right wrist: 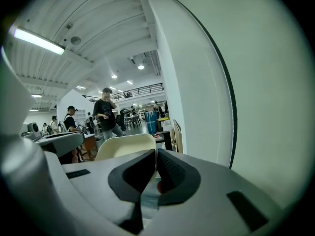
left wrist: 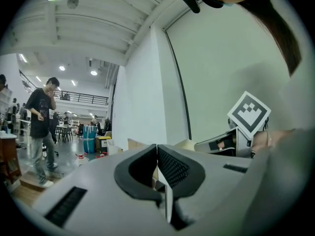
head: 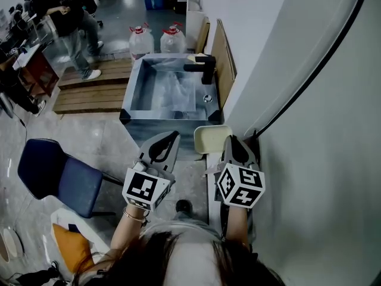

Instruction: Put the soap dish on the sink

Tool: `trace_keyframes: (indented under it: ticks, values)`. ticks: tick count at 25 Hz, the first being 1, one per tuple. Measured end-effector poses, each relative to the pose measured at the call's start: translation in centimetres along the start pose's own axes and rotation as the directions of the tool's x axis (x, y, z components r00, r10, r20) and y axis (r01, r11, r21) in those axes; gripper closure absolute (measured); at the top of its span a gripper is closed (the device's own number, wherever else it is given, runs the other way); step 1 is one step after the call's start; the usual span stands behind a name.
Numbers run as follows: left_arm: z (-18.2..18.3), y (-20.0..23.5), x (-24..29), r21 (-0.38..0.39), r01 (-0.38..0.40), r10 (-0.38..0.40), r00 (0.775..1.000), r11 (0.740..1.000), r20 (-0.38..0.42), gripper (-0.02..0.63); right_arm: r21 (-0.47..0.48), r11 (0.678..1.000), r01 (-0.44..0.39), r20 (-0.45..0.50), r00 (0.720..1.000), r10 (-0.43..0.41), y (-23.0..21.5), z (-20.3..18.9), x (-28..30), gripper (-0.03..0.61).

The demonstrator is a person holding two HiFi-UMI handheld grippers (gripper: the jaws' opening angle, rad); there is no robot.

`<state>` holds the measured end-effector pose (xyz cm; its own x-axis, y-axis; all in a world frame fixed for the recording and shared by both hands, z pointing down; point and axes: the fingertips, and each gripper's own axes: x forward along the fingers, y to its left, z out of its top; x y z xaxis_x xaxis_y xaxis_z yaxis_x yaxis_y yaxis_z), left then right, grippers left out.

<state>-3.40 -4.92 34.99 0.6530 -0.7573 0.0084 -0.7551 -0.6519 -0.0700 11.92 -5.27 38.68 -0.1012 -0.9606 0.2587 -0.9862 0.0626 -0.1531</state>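
Observation:
The cream soap dish (head: 208, 139) hangs in the air just short of the steel sink's (head: 132, 87) near right corner. My right gripper (head: 228, 142) is shut on the dish's right edge; in the right gripper view the dish (right wrist: 123, 145) rises behind the left jaw of the right gripper (right wrist: 155, 154). My left gripper (head: 175, 135) is beside it to the left, shut and holding nothing, and its jaws meet in the left gripper view (left wrist: 157, 147). A black faucet (head: 202, 68) stands on the sink's far right rim.
A white wall (head: 309, 100) runs close along my right. Two water bottles (head: 141, 40) stand behind the sink. A wooden platform (head: 89, 94) lies to its left, a blue chair (head: 56, 174) at lower left. A person (head: 68, 16) stands far left.

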Motion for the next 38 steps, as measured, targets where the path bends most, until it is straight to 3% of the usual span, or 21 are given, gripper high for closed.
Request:
trace_keyframes:
  ticks: [19,38]
  values:
    - [-0.7,0.5,4.5,0.003,-0.048,0.048,0.999,0.999,-0.017,0.604,0.007,0.999,-0.048,-0.030,0.998,0.049,-2.8,-0.1,5.0,0.545]
    - [-1.3,4.0,9.8,-0.004,-0.010,0.010,1.000,1.000,-0.019,0.604,-0.015,0.999,-0.037,-0.050,0.998,0.036,-3.0,0.8,11.4,0.545]
